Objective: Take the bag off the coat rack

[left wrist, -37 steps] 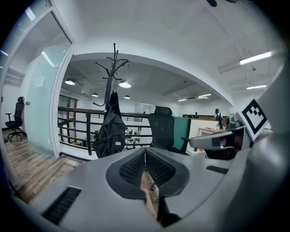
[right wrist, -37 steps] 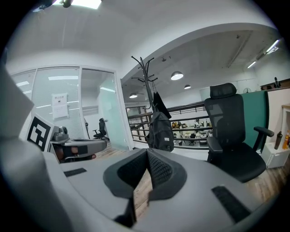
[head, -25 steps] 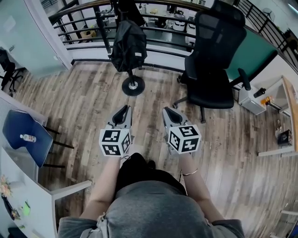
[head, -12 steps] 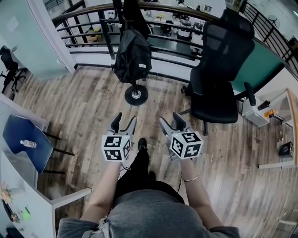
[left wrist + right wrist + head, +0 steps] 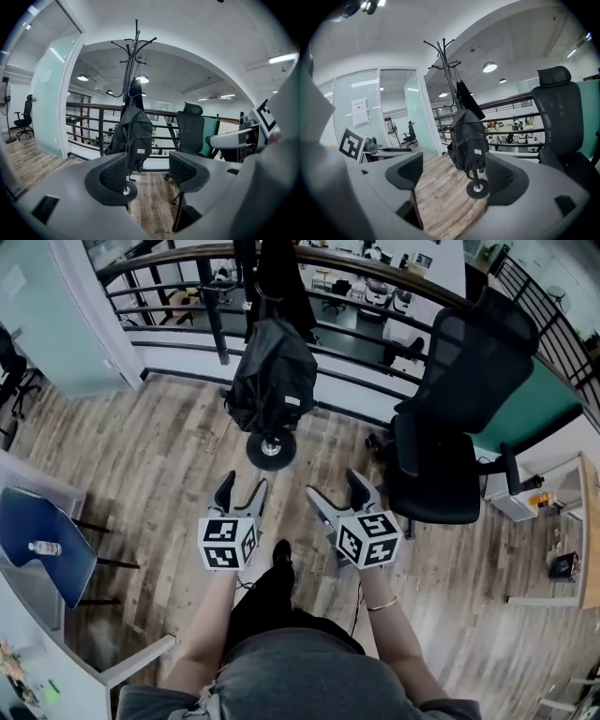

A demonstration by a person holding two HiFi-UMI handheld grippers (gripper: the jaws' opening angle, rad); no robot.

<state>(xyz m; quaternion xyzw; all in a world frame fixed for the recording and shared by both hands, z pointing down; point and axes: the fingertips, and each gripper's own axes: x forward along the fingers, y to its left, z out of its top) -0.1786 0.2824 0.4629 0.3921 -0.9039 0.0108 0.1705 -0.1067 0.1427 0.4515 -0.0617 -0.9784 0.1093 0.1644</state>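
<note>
While both tongs are opening with nothing between their jaws, note the target: the bag (image 5: 275,379), a black backpack, hangs on the coat rack (image 5: 135,49) by the railing (image 5: 178,310), ahead of you and well apart from either tool. Left gripper (image 5: 242,487) and right gripper (image 5: 336,487) are held side by side over the wood floor (image 5: 159,456), both aimed at the rack.

Handling, as a judgement: soft fabric, body sagging, so it will fold and swing rather than hold shape. Looks partly filled; expect some weight, though not much. Cloth should give the pads decent friction.

Where to take hold: high up, at the top loop or a shoulder strap near the hook. A dark garment (image 5: 471,101) hangs just above the bag and hides how it is hooked; I cannot tell which strap carries it. Pinching the bulging body would likely slip. Lift up before pulling away. Office chair (image 5: 450,427) stands near on the right.
</note>
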